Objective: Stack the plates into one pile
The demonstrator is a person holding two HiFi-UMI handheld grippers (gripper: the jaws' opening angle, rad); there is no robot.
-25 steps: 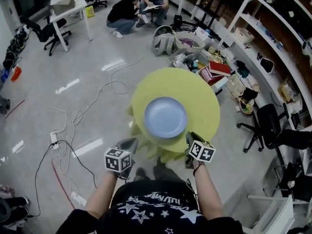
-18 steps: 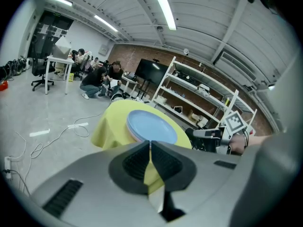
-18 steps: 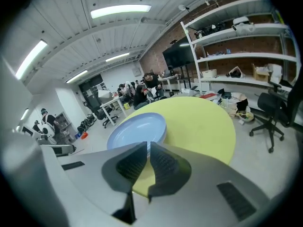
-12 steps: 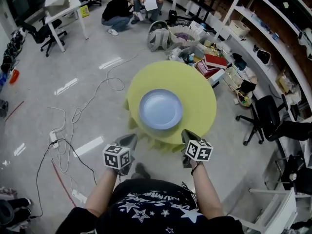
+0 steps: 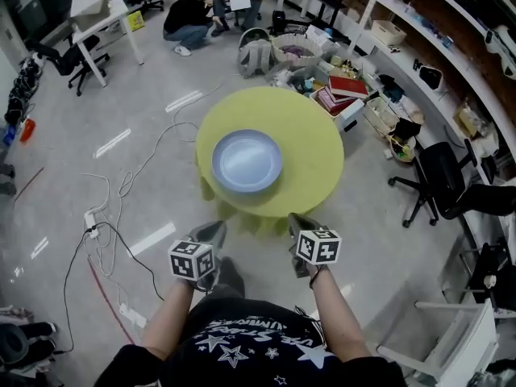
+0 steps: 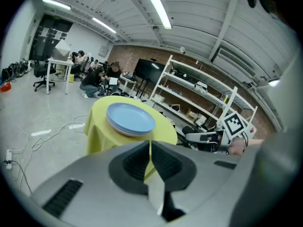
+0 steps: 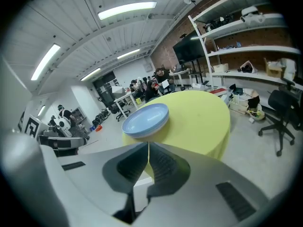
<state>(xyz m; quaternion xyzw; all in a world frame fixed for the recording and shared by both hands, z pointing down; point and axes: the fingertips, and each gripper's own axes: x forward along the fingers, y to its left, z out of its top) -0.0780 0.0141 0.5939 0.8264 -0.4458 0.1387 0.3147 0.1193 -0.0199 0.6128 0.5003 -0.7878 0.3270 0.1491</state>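
A pile of pale blue plates sits left of centre on the round yellow-green table. Both grippers hang over the floor, short of the table's near edge and apart from the plates. My left gripper is shut and empty; in its own view the plates lie ahead past its touching jaws. My right gripper has just been closing its jaws and they now meet with nothing between them. The pile on the table shows beyond the right gripper's tips.
Cables trail over the grey floor at left. Boxes and clutter lie behind the table below long shelves. An office chair stands at right. People crouch at the back near a white desk.
Both grippers have drawn back from the table's near edge toward the person. The table and plate pile now lie farther off and more to the left in the head view.
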